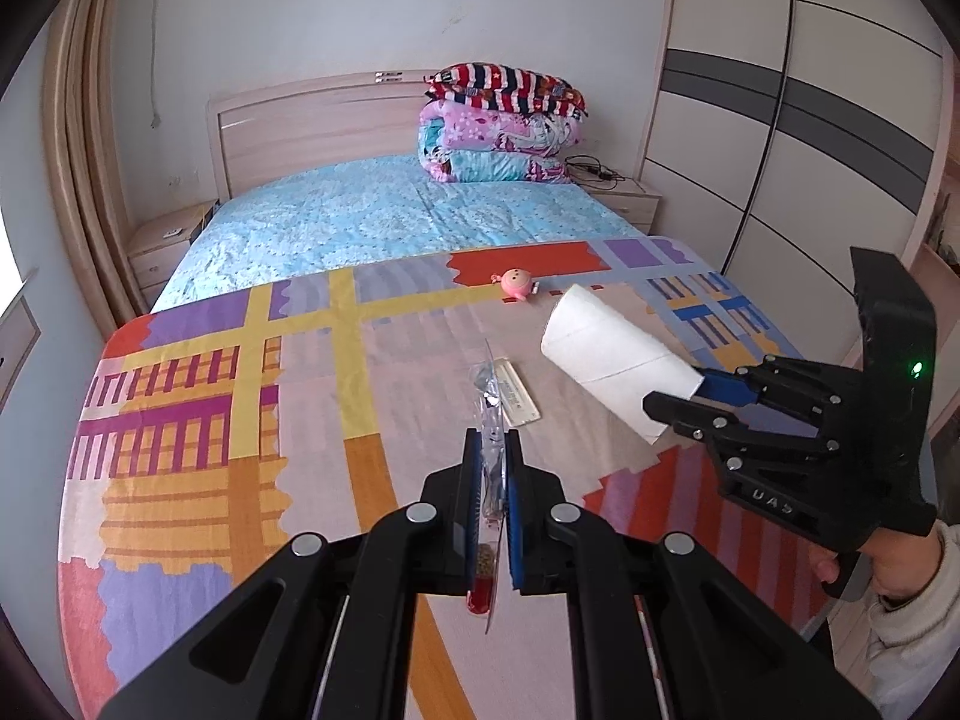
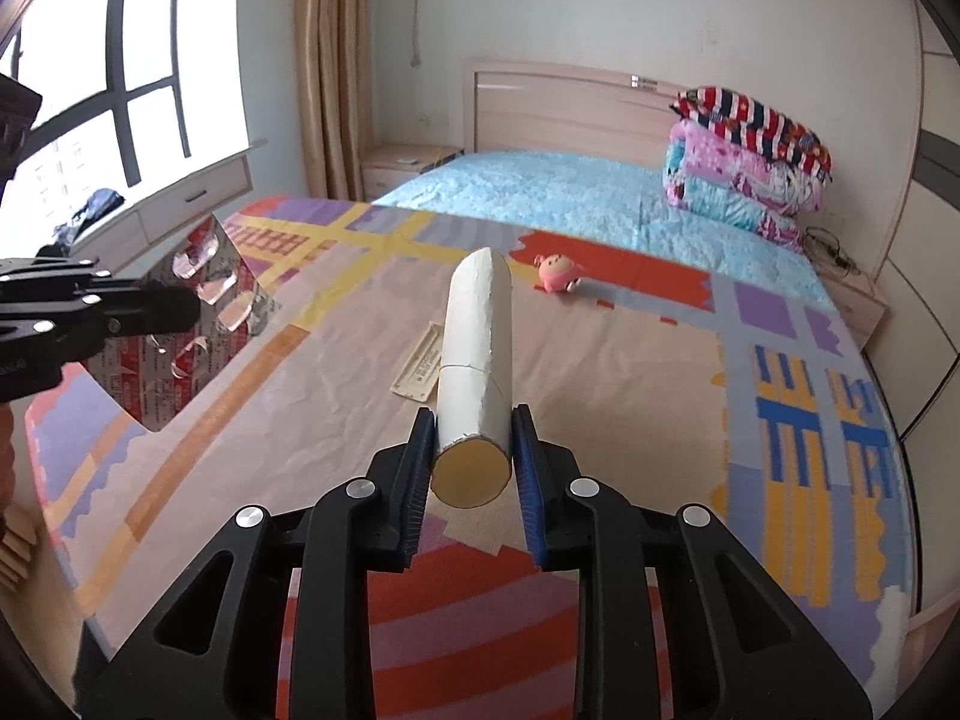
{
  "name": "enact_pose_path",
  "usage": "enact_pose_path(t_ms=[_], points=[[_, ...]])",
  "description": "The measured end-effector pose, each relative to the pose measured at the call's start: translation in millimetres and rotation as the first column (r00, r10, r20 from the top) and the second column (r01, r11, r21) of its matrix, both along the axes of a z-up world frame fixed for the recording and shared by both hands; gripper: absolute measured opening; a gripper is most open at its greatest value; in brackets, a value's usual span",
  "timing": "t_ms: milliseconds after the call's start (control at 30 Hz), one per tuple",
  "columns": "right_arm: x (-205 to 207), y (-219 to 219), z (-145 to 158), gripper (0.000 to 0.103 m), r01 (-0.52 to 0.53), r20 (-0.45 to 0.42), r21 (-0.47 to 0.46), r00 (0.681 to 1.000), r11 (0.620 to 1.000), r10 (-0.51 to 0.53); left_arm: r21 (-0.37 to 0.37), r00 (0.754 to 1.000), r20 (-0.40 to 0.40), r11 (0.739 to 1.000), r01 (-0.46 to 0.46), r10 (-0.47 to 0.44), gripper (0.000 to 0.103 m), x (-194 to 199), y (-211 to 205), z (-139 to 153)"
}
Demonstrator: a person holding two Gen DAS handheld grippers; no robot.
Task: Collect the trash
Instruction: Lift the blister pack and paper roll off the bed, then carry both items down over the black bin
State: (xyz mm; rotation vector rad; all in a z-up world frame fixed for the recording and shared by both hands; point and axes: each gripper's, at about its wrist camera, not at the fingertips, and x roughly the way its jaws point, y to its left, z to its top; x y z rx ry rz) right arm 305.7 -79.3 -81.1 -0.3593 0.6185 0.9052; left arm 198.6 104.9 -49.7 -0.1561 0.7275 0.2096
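My left gripper (image 1: 492, 468) is shut on a used foil pill blister pack (image 1: 489, 420), seen edge-on in the left wrist view; from the right wrist view the blister pack (image 2: 192, 324) shows its silver face with torn pockets, held above the patterned blanket (image 2: 600, 372). My right gripper (image 2: 471, 450) is shut on a white cardboard tube (image 2: 477, 336), lifted off the bed and pointing away; the same tube (image 1: 612, 354) appears at the right gripper (image 1: 690, 396) in the left wrist view. A flat cream paper strip (image 2: 420, 366) lies on the blanket under the tube.
A small pink toy (image 2: 555, 273) sits on the blanket further up the bed. Folded quilts (image 2: 744, 162) are stacked by the headboard. A nightstand (image 2: 402, 165) stands left of the bed, a wardrobe (image 1: 780, 138) on the right. A hand (image 1: 888, 564) holds the right gripper.
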Motion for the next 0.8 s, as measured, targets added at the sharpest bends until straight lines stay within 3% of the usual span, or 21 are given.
enact_pose_path(t_ms=[333,800], points=[[-44,-47,24,0.026,-0.01,0.037,0.04,0.999,0.999,0.009,-0.013,0.997,0.066,0.999,0.029,-0.028,0.007,-52,-34,15],[-132,-116,37,0.026,-0.063,0.011,0.08,0.998,0.995,0.063,-0.063,0.99,0.114,0.993,0.095,-0.087,0.007,-130,-79,16]])
